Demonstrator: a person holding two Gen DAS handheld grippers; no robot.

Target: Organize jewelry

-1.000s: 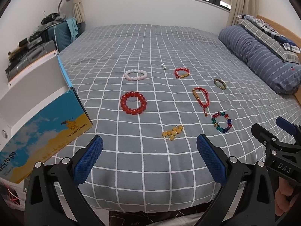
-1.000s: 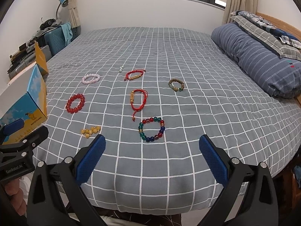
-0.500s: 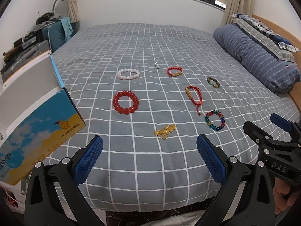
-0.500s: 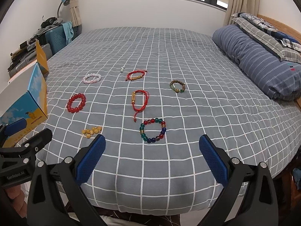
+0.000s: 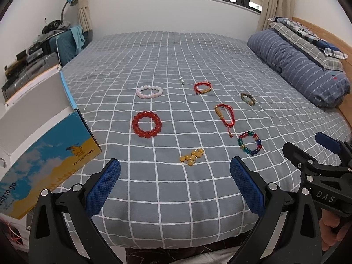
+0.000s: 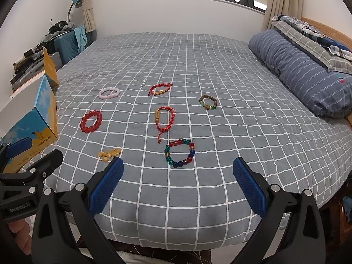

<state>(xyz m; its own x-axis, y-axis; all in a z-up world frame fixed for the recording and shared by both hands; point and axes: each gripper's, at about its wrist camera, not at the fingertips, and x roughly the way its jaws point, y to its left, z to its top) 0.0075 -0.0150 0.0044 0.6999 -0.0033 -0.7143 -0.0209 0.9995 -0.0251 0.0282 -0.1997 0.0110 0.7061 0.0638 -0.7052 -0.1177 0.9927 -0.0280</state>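
red bead bracelet [image 5: 146,124]: large glossy round beads, closed ring, flat on the bed ahead of the left claw [image 5: 175,183], left of its centre line.
pink bracelet [image 5: 149,91]: pale beads, flat, beyond the red one.
yellow beads [image 5: 191,156]: small bunched cluster, nearest the left claw, just ahead.
multicolour bracelet [image 6: 179,153]: green, red and blue glass beads, closed ring, just ahead of the right claw [image 6: 178,183].
near red cord bracelet [image 6: 164,120]: gold tube charm, tail trailing toward the claw.
far red cord bracelet [image 6: 160,89]: gold bar, farther off.
olive bracelet [image 6: 208,102]: small, ahead right.
silver piece [image 6: 144,81]: tiny, farthest; kind unclear.
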